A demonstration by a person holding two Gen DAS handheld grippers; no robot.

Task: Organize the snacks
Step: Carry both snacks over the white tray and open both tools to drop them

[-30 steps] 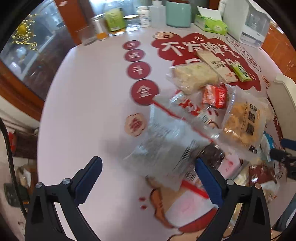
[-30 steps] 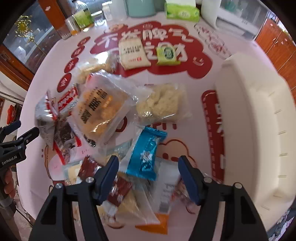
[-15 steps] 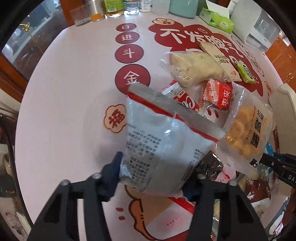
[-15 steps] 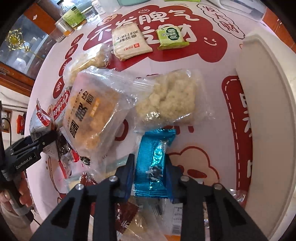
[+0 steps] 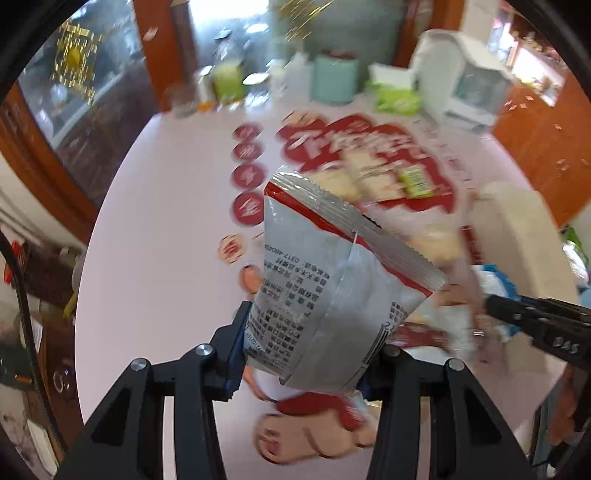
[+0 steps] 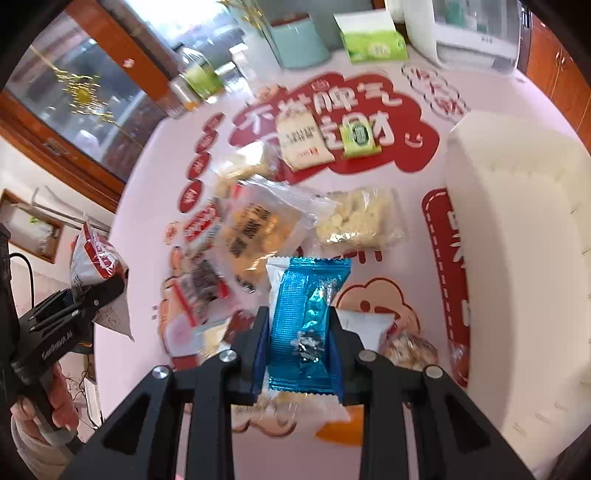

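My left gripper (image 5: 306,354) is shut on a silver and red snack bag (image 5: 332,288) and holds it raised above the table; the bag also shows at the left of the right wrist view (image 6: 94,258). My right gripper (image 6: 301,354) is shut on a blue foil snack packet (image 6: 306,321), lifted above the pile. On the pink table (image 6: 155,177) lie a yellow biscuit bag (image 6: 258,229), a pale puffed-snack bag (image 6: 358,218), a beige packet (image 6: 303,144), a small green packet (image 6: 358,138) and a dark red-trimmed packet (image 6: 203,284).
A white bin (image 6: 517,229) stands at the table's right side. At the far edge stand a teal canister (image 6: 299,40), a green tissue box (image 6: 373,40), jars and bottles (image 6: 199,77) and a white appliance (image 6: 476,29).
Both grippers closed on their packets and have lifted them off the table. The left view tilted up and the silver bag rose; the blue packet rose clear of the pile.
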